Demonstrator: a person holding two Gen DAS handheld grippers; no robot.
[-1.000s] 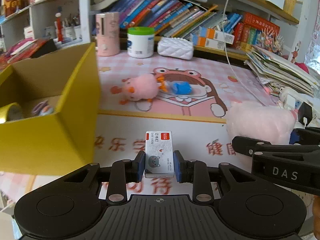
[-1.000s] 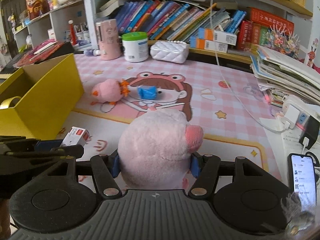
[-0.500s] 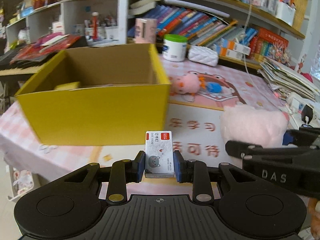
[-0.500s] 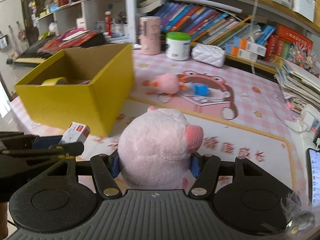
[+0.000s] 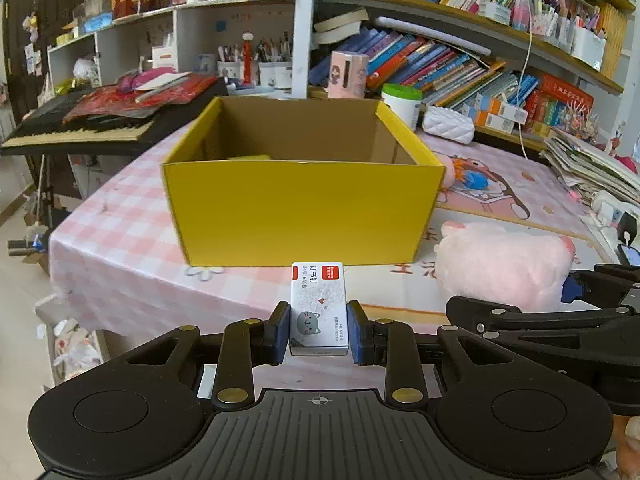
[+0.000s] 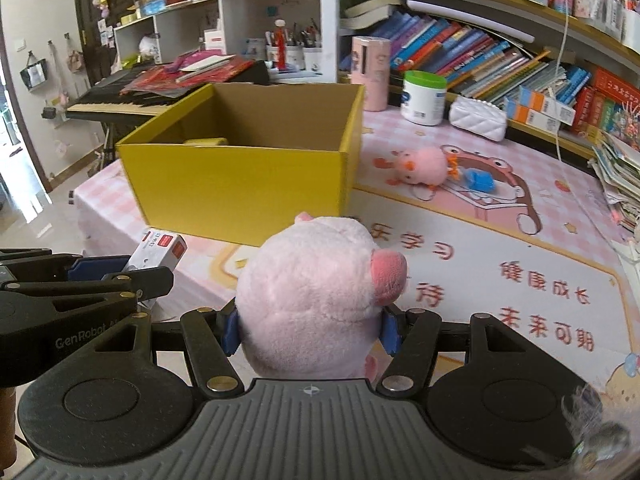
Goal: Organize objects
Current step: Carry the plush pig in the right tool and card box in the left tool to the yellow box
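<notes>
My left gripper (image 5: 319, 334) is shut on a small white staple box (image 5: 319, 308) with a red label and a cat drawing; the box also shows in the right wrist view (image 6: 160, 254). My right gripper (image 6: 312, 330) is shut on a pink plush pig (image 6: 316, 296), which also shows in the left wrist view (image 5: 500, 266). An open yellow cardboard box (image 5: 300, 200) stands on the table ahead of both grippers, also visible in the right wrist view (image 6: 240, 176). Both held things are lifted in front of its near wall. A yellow tape roll edge (image 6: 206, 142) shows inside it.
A small pink plush (image 6: 420, 164) and a blue item (image 6: 480, 180) lie on the cartoon mat right of the box. A white jar (image 6: 424, 98), pink cylinder (image 6: 370, 72) and white purse (image 6: 478, 124) stand behind. A keyboard (image 5: 80, 128) sits left; papers (image 5: 592, 168) are stacked right.
Both grippers have pulled back and swung left with their loads. The yellow box, at the left edge a second ago, now stands straight ahead with its near wall facing me.
</notes>
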